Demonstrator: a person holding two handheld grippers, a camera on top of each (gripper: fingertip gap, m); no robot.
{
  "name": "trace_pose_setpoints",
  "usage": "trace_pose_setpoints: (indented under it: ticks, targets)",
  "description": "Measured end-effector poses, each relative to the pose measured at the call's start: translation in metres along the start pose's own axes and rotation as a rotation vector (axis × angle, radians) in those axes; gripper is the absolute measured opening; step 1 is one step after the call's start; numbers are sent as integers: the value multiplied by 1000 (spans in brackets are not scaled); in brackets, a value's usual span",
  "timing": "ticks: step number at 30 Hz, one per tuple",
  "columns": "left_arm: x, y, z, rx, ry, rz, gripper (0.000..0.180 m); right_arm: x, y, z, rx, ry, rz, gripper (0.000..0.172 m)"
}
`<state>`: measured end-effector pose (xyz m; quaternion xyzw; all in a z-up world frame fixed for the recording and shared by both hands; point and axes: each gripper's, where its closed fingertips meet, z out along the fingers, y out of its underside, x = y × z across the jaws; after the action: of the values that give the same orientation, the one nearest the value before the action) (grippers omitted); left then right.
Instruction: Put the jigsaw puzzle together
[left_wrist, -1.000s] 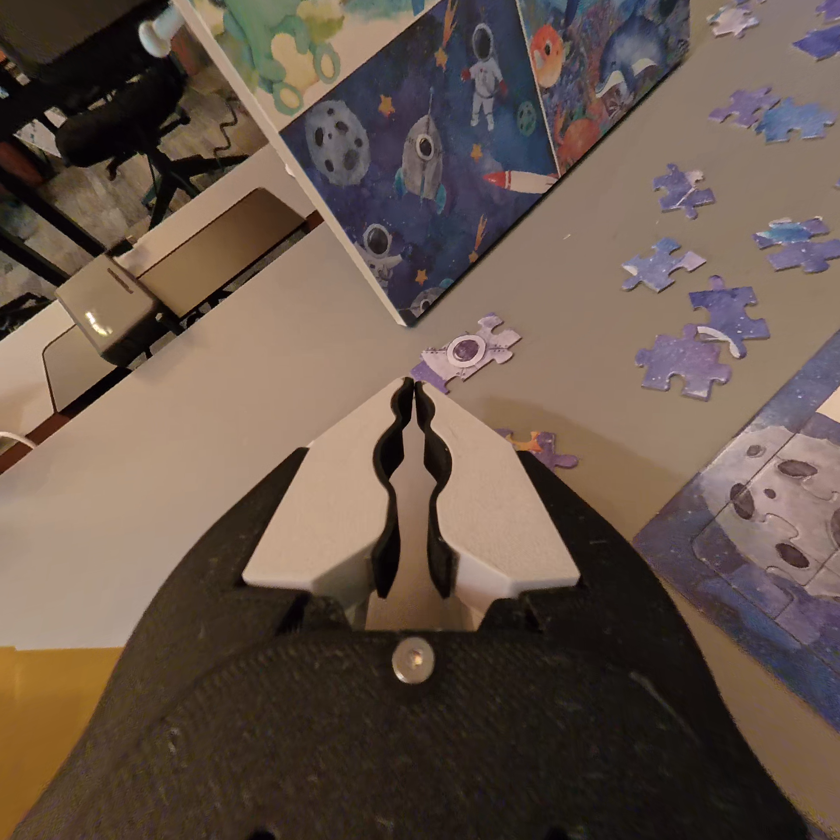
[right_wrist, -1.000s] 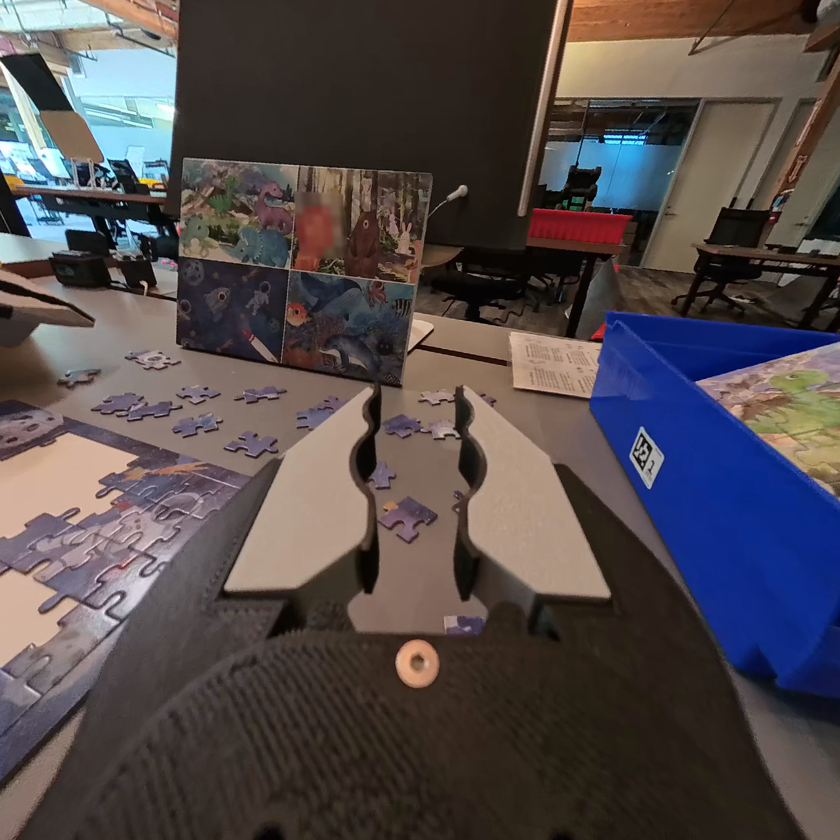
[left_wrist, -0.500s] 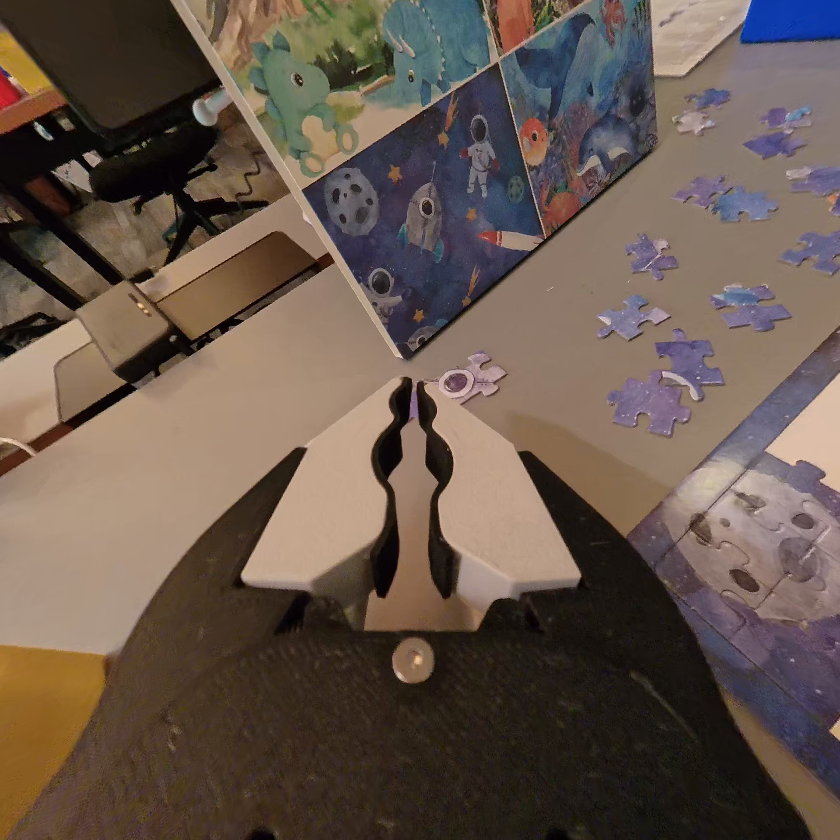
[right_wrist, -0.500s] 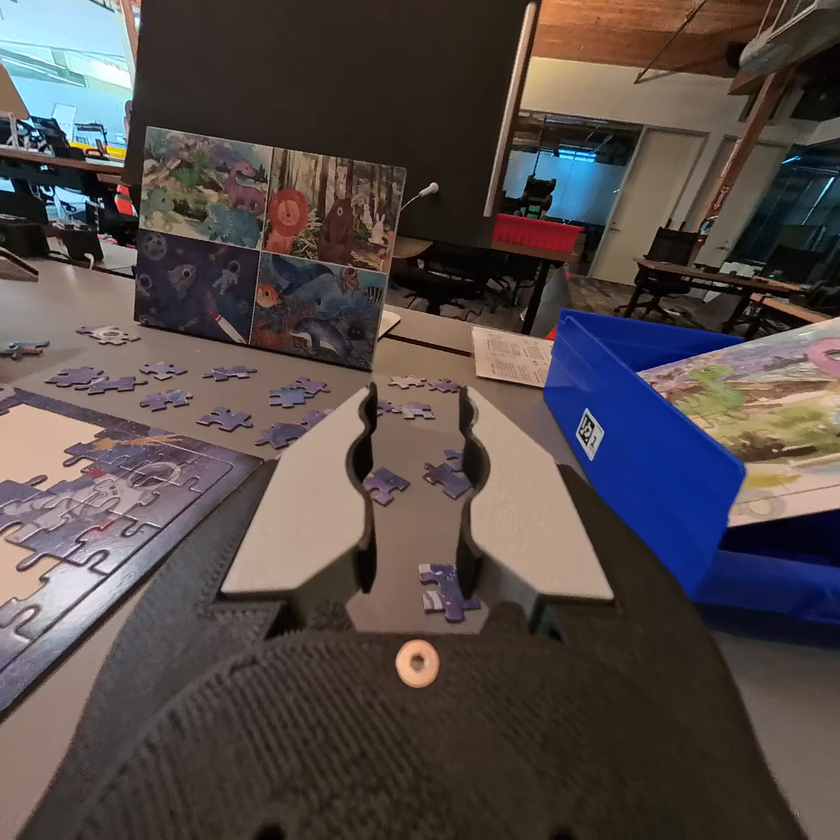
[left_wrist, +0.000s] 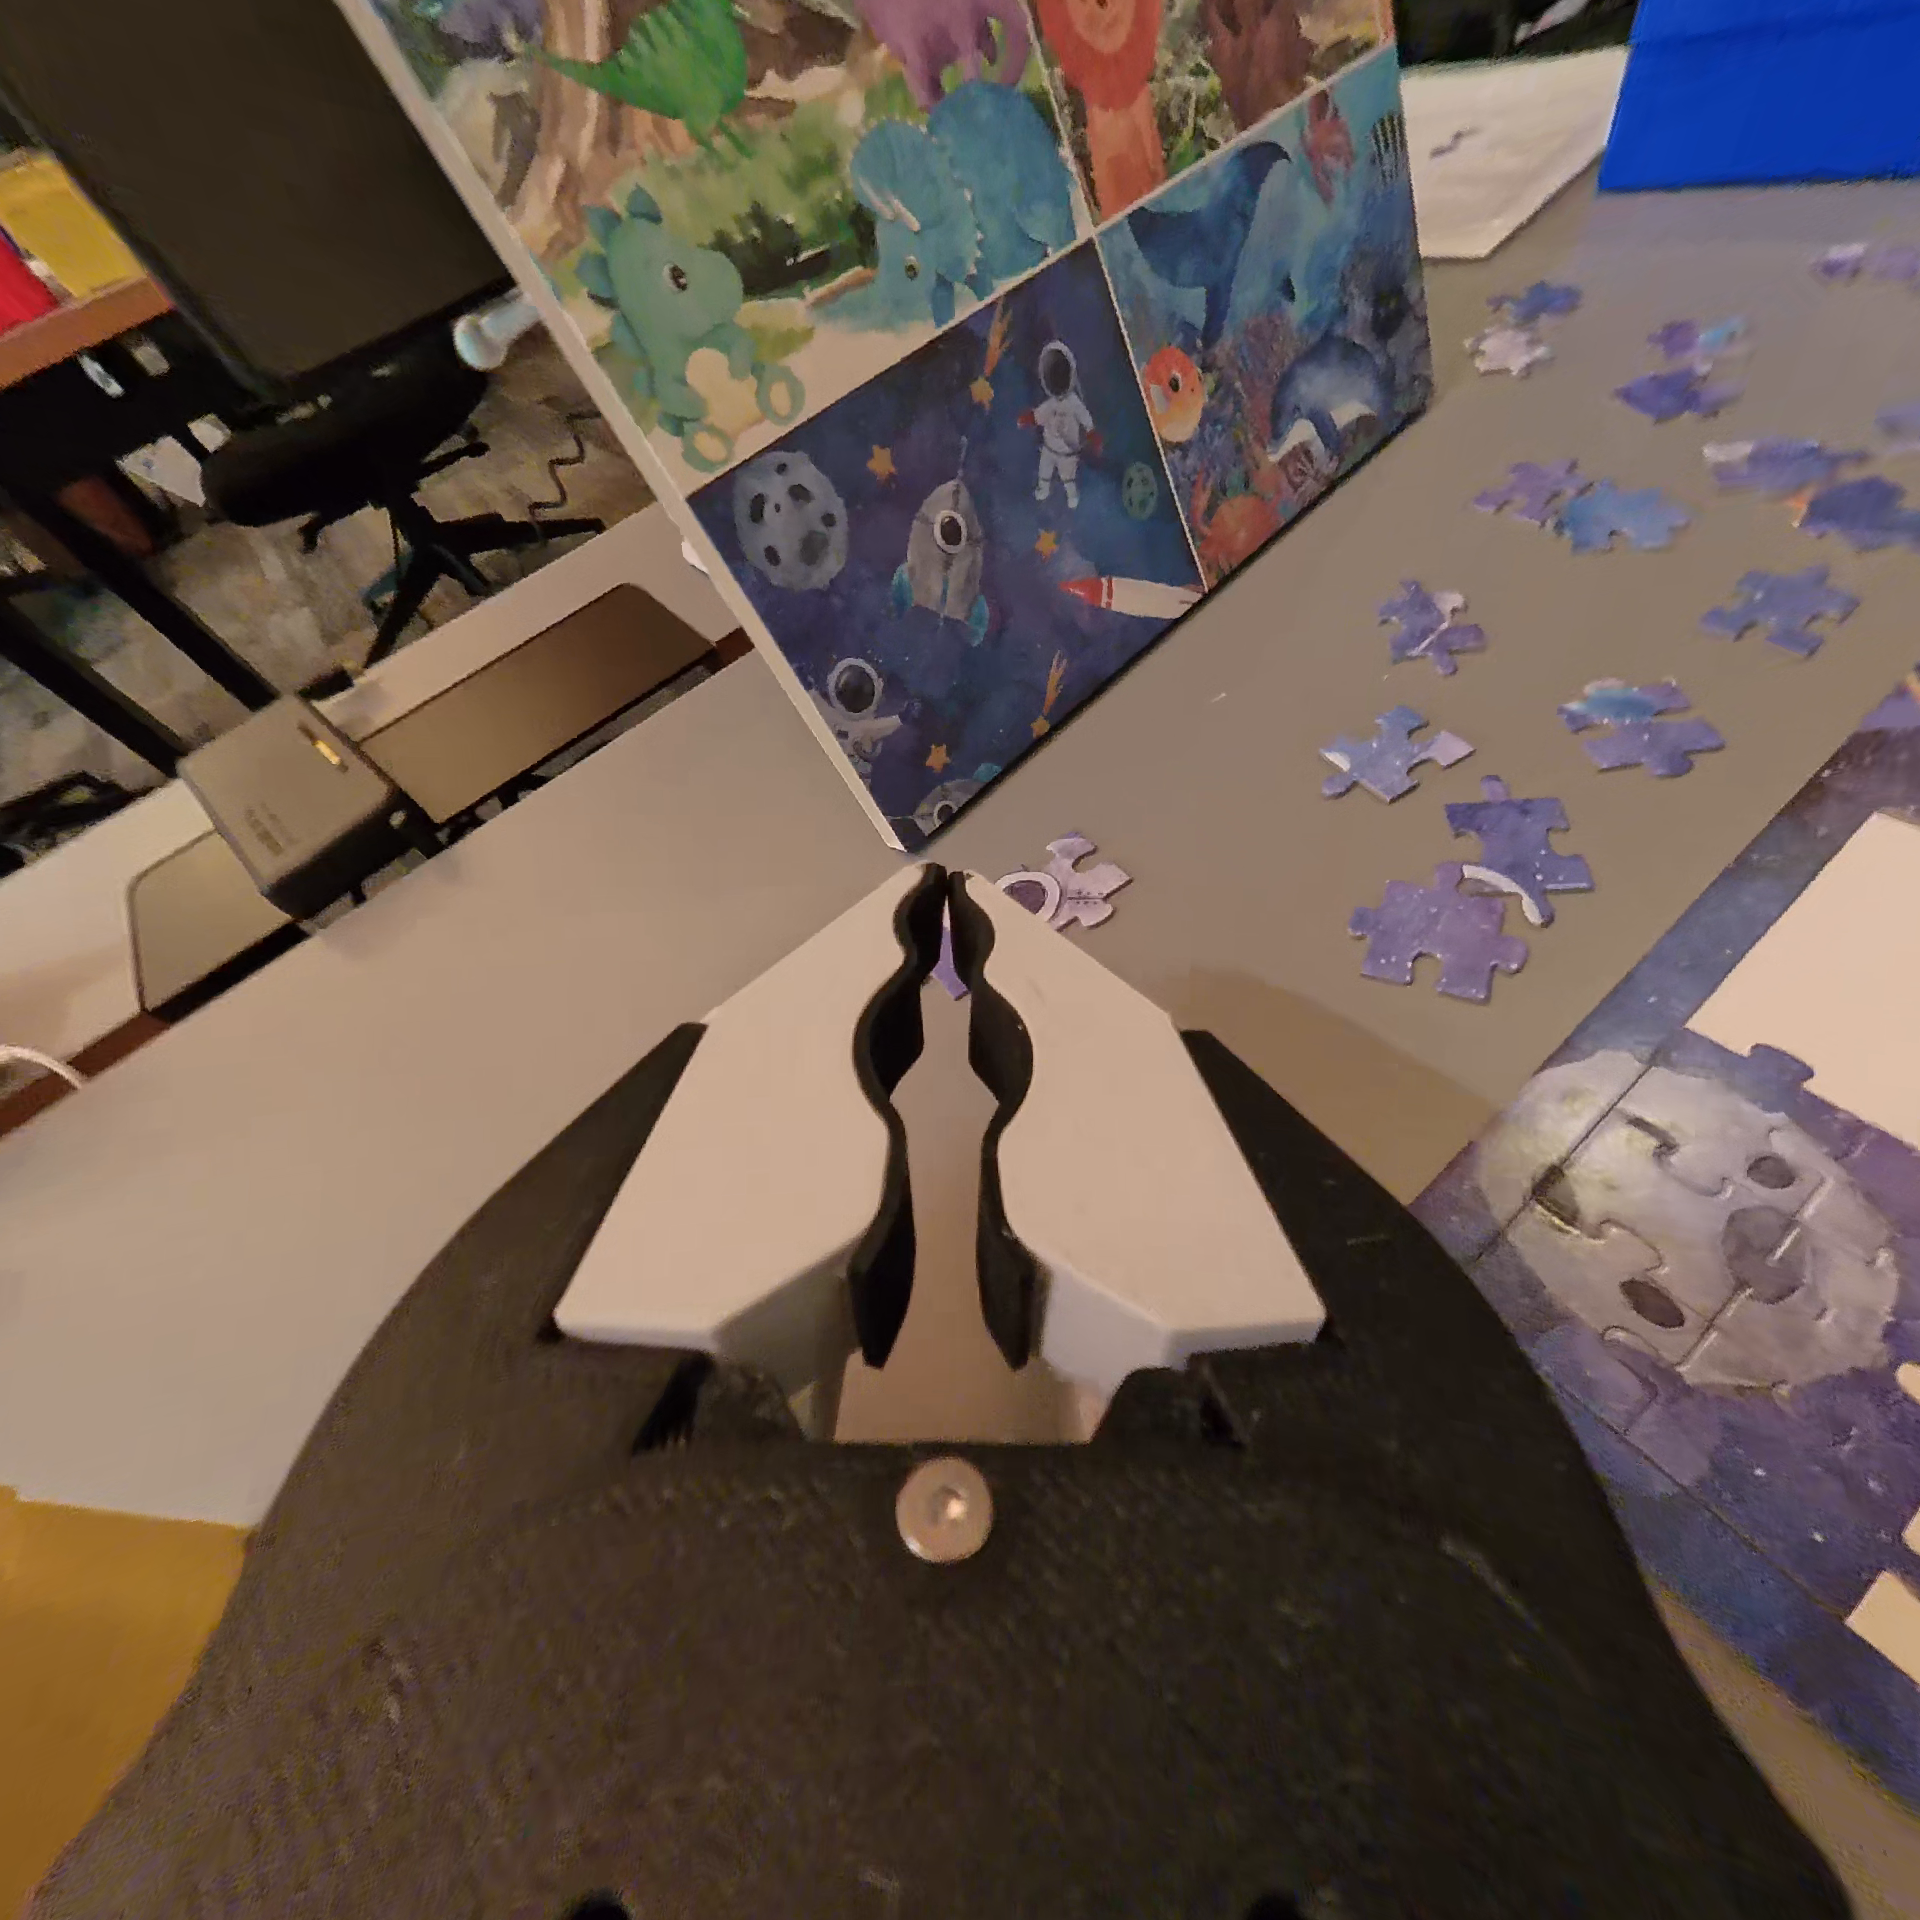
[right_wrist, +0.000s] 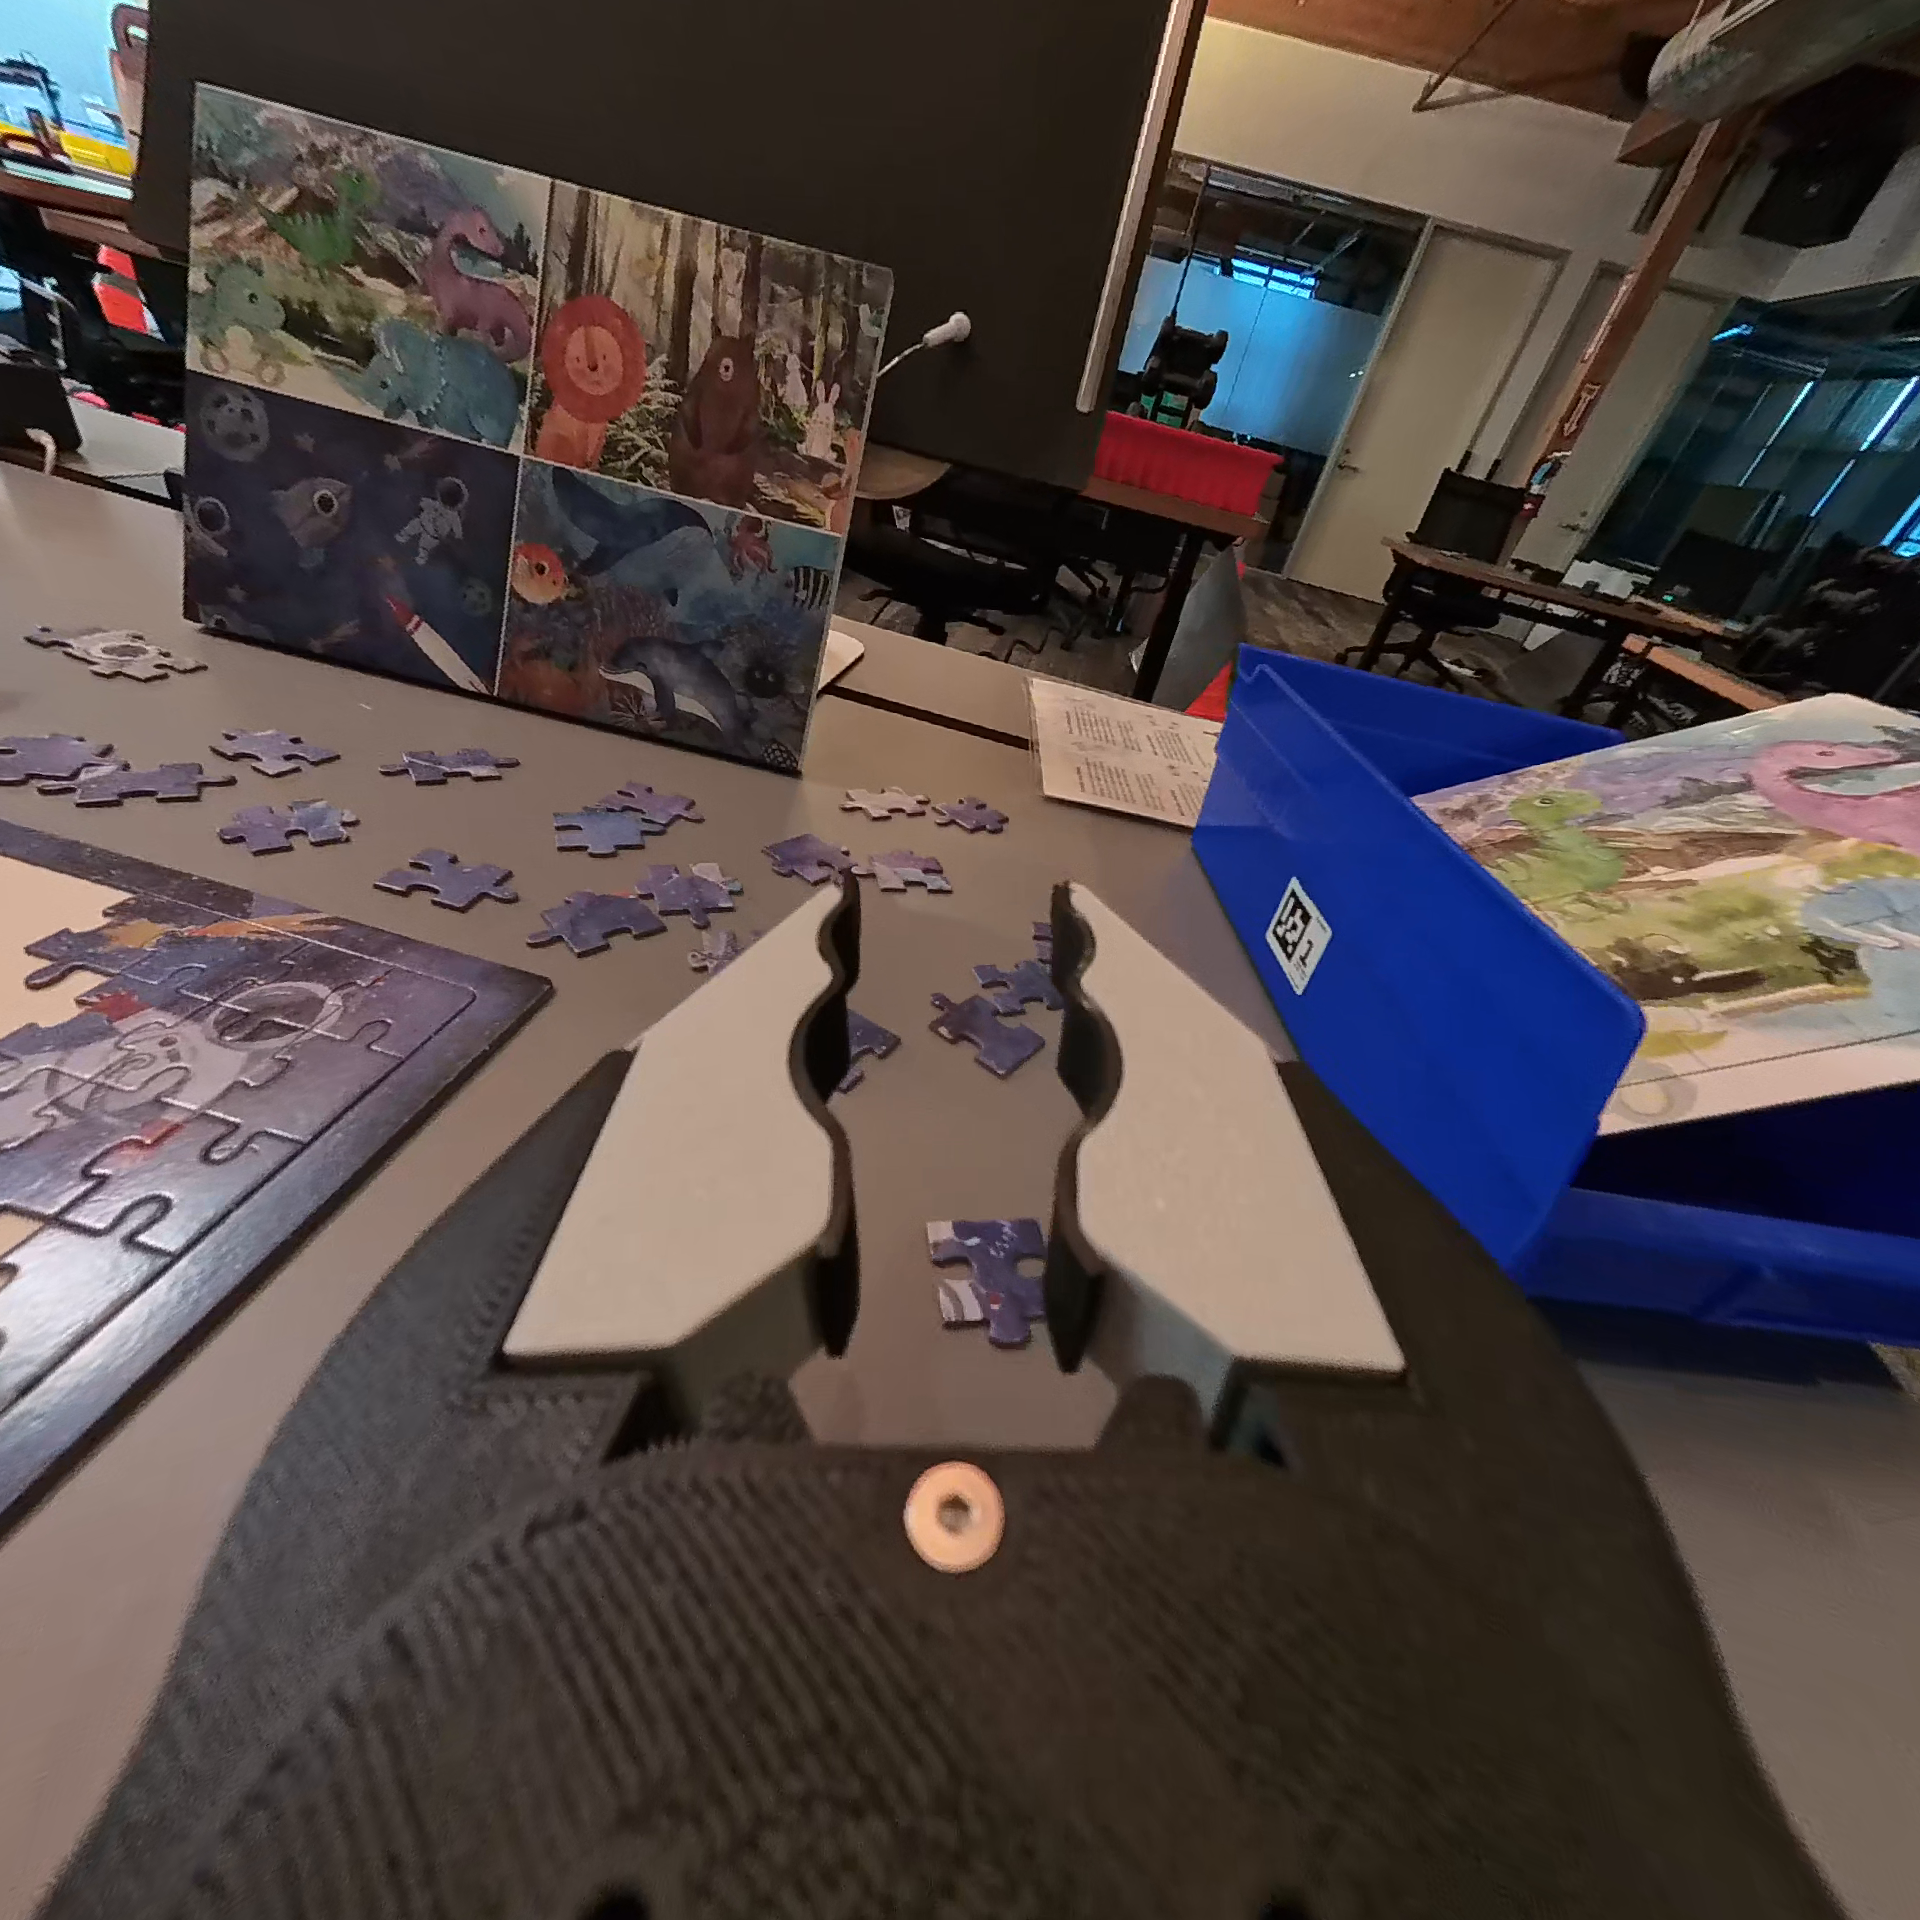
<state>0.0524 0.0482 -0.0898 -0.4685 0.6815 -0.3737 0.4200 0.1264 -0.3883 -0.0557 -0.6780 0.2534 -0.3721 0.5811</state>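
The left tool (left_wrist: 943, 883) has its two tips closed together with nothing between them, and it hangs over the grey tabletop (left_wrist: 436, 1122) just before the near lower corner of the standing picture board (left_wrist: 997, 436); a pale puzzle piece with an astronaut (left_wrist: 1070, 891) lies just beside its tips. The right tool (right_wrist: 954, 914) is open and holds nothing; through its gap a dark blue puzzle piece (right_wrist: 987, 1280) is seen lying flat on the tabletop close to the right finger, and I cannot tell if it touches it. More loose purple pieces (right_wrist: 592, 920) lie scattered beyond, toward the board. The partly filled puzzle frame (right_wrist: 208, 1049) lies at the left edge of this view and a blue bin (right_wrist: 1455, 997) with another picture sheet inside stands at the right. In my judgement such flat, thin pieces give little to grip, so the tips must come low and squarely around one edge, and not disturb the neighbours. The tabletop is smooth and matt. Behind there is an office room with dark chairs, desks, a black screen panel and a wooden ceiling
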Motion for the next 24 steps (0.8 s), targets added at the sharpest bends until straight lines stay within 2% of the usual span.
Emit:
trace_pose_setpoints:
  ticks: [5,10,16,24]
  targets:
    - [7,-1,1,-14,8,77,0,2,0,1,2,5,11,36]
    - [-3,0,-2,-13,-21,78,0,2,-4,-3,31,0,18,38]
    - [-17,15,2,-55,-71,65,0,3,-5,-3,43,-14,44,42]
    - [-21,20,3,-72,-71,45,0,5,-8,-5,71,-29,98,43]
